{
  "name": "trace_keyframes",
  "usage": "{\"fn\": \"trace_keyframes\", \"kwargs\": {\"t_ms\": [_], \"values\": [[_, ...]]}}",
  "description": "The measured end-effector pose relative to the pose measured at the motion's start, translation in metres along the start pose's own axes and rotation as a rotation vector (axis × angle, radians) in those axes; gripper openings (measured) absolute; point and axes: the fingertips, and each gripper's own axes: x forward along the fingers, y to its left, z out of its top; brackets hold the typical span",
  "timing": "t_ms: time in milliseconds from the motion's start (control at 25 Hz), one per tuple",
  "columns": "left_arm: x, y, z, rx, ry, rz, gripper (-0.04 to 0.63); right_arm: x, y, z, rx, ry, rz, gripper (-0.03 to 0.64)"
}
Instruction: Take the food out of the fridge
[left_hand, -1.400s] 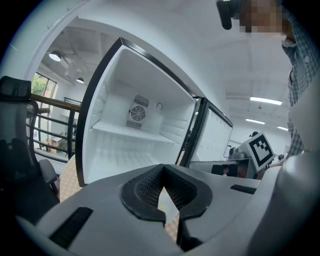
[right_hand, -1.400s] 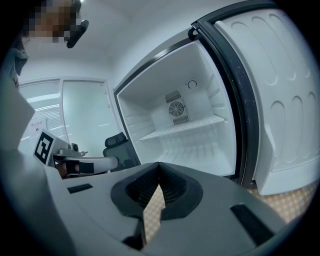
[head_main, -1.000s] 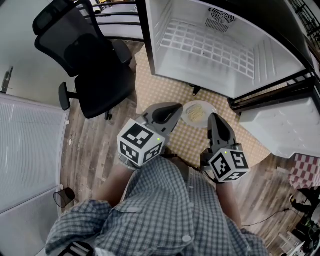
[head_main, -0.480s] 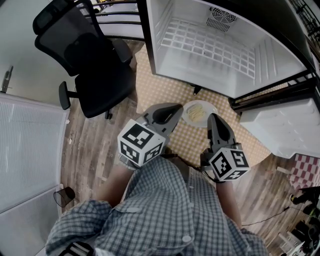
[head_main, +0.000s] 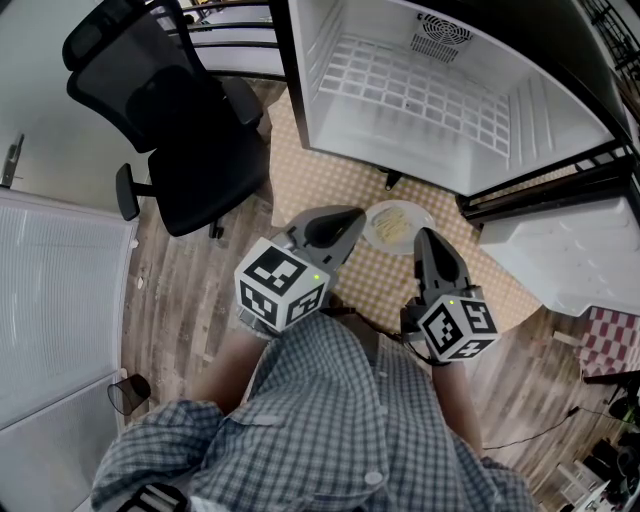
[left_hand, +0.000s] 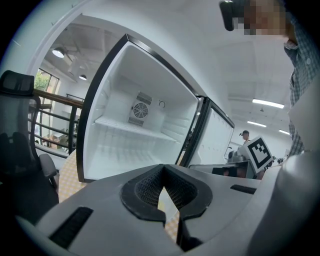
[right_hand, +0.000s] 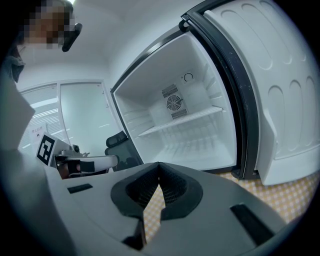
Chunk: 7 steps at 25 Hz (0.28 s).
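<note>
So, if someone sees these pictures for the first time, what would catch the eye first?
The open fridge at the top of the head view, its white inside bare, strikes first. Next comes the plate of pale food on the checkered mat on the floor, just ahead of the left gripper and right gripper, both shut and empty. A black office chair stands at the left.
</note>
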Motion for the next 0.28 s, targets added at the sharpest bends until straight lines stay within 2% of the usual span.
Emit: {"fn": "trace_keyframes", "kwargs": {"t_ms": [280], "values": [[0.0016,0.0003,-0.0014,-0.007,0.004,-0.006,0.006,0.0003,-0.0008,-0.0028,-0.006,0.008,-0.004,0.009]]}}
